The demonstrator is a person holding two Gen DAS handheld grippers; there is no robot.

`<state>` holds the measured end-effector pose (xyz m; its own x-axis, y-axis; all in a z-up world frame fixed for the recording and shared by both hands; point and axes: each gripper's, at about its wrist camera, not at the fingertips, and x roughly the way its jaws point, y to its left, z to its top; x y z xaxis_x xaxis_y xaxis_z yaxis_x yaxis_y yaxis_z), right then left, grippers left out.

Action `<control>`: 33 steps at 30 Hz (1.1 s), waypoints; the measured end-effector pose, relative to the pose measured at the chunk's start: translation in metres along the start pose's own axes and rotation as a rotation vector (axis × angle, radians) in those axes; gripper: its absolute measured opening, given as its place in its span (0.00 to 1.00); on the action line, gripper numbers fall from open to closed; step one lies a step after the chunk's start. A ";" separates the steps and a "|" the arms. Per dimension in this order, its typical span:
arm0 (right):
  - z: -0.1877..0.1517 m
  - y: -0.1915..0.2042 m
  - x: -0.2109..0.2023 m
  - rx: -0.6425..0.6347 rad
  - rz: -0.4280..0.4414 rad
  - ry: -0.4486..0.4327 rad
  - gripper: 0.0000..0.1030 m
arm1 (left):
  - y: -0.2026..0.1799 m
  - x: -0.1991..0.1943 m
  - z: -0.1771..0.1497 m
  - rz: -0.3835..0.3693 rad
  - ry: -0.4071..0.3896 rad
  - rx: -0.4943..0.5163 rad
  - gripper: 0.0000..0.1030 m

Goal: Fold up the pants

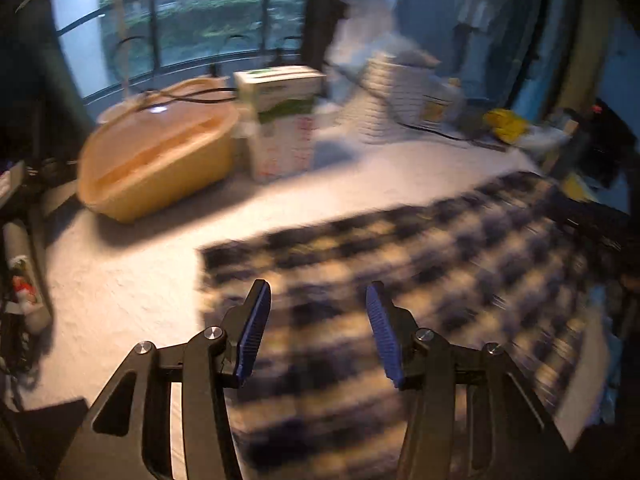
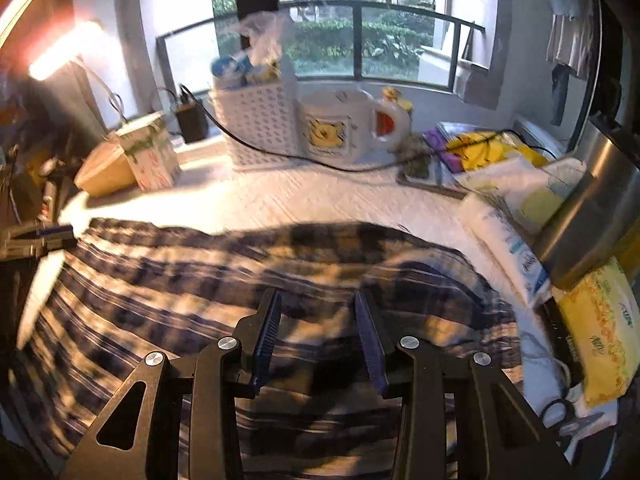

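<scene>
Two grippers hover over the plaid pants [image 2: 248, 280], which lie spread flat on the white textured tabletop [image 1: 120, 280]. The left gripper [image 1: 318, 300] has its fingers spread wide, holding nothing; the right gripper [image 2: 318, 312] is likewise spread and empty above the cloth.

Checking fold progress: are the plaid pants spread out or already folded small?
Spread out: the plaid pants cover a broad stretch of the white tabletop; layers cannot be told.
</scene>
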<state>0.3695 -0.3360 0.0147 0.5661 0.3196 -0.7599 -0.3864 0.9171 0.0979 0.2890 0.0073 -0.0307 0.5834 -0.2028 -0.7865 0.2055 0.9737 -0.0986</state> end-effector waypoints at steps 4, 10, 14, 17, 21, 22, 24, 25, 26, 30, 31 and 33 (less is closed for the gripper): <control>0.001 0.035 0.015 -0.083 0.049 0.039 0.39 | -0.010 0.030 -0.018 0.112 0.132 0.046 0.50; -0.005 0.051 0.052 -0.167 -0.018 0.160 0.39 | 0.005 0.024 -0.029 0.163 0.071 0.026 0.52; -0.008 0.035 0.045 -0.130 -0.056 0.153 0.39 | 0.011 0.016 -0.037 0.160 0.042 0.029 0.53; -0.013 0.021 0.036 -0.103 -0.092 0.151 0.39 | 0.012 0.015 -0.038 0.166 0.038 0.020 0.53; -0.005 0.011 0.020 -0.076 -0.125 0.128 0.39 | 0.022 0.008 -0.042 0.158 0.035 0.003 0.51; -0.002 0.014 0.019 -0.083 -0.121 0.120 0.39 | 0.020 0.009 -0.041 0.162 0.035 0.004 0.51; 0.010 0.028 0.018 -0.117 -0.083 0.096 0.39 | 0.019 0.007 -0.042 0.178 0.032 -0.002 0.51; 0.017 0.040 0.022 -0.146 -0.047 0.087 0.39 | 0.019 0.006 -0.043 0.184 0.033 -0.009 0.51; 0.022 0.048 0.026 -0.163 -0.023 0.085 0.39 | 0.021 0.004 -0.043 0.192 0.035 -0.025 0.51; 0.040 0.080 0.070 -0.174 0.063 0.149 0.39 | 0.050 -0.015 -0.051 0.189 0.017 -0.146 0.51; 0.042 0.087 0.081 -0.177 0.068 0.169 0.39 | 0.056 -0.019 -0.053 0.192 0.012 -0.165 0.51; 0.044 0.103 0.101 -0.182 0.083 0.212 0.39 | 0.069 -0.027 -0.058 0.193 0.002 -0.211 0.51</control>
<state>0.4194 -0.1989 -0.0239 0.3702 0.3171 -0.8732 -0.5601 0.8261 0.0625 0.2414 0.0864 -0.0518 0.5944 -0.0117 -0.8041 -0.0774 0.9944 -0.0717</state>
